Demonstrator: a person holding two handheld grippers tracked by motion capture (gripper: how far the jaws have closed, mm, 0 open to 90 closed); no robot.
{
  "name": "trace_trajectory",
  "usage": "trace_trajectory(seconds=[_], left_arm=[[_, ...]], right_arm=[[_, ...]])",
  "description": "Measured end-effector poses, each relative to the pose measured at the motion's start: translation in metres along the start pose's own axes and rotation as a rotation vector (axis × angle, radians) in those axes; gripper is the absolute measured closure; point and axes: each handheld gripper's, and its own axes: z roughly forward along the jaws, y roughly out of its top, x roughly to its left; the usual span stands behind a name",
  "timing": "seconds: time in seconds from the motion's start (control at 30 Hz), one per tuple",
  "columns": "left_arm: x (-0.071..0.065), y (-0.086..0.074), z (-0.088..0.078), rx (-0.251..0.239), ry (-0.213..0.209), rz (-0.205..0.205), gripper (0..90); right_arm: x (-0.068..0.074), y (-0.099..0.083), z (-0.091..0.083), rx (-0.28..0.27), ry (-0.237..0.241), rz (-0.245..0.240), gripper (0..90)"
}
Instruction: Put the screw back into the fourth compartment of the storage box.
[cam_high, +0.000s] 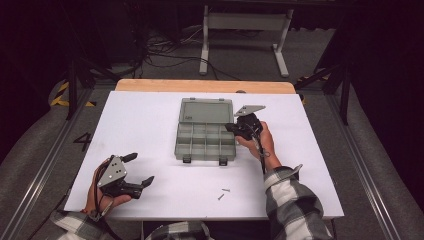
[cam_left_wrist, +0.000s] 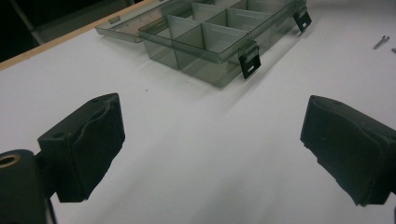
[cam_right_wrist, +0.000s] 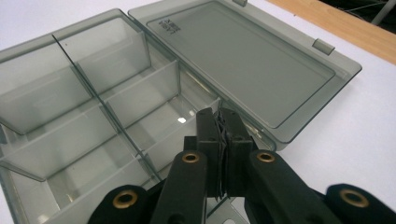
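Organizer box (cam_right_wrist: 116, 107) directly beneath closed jaws

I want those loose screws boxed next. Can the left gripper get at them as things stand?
Probably yes: the left gripper is open, and bare white table lies between it and the two screws, with nothing in the way.

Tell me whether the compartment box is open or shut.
Open: the compartment box has its lid folded flat back on the table, dividers exposed, both front latches hanging loose.
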Motion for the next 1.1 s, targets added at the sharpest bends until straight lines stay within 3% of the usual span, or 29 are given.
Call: trace_trajectory(seconds=[0.6, 0.7, 1.1], left_arm=[[0.0, 0.0, -0.001, 0.002, -0.001, 0.001, 6.9], [0.0, 0.0, -0.001, 0.003, -0.001, 0.001, 6.9], [0.0, 0.0, 0.0, 0.003, 0.005, 0.0, 6.9]], right_arm=[[0.0, -0.006, 0.003, 0.016, -0.006, 0.012, 84.7], [0.001, -0.006, -0.004, -0.018, 0.001, 0.012, 83.6], [0.019, -0.006, -0.035, -0.095, 0.013, -0.064, 76.8]])
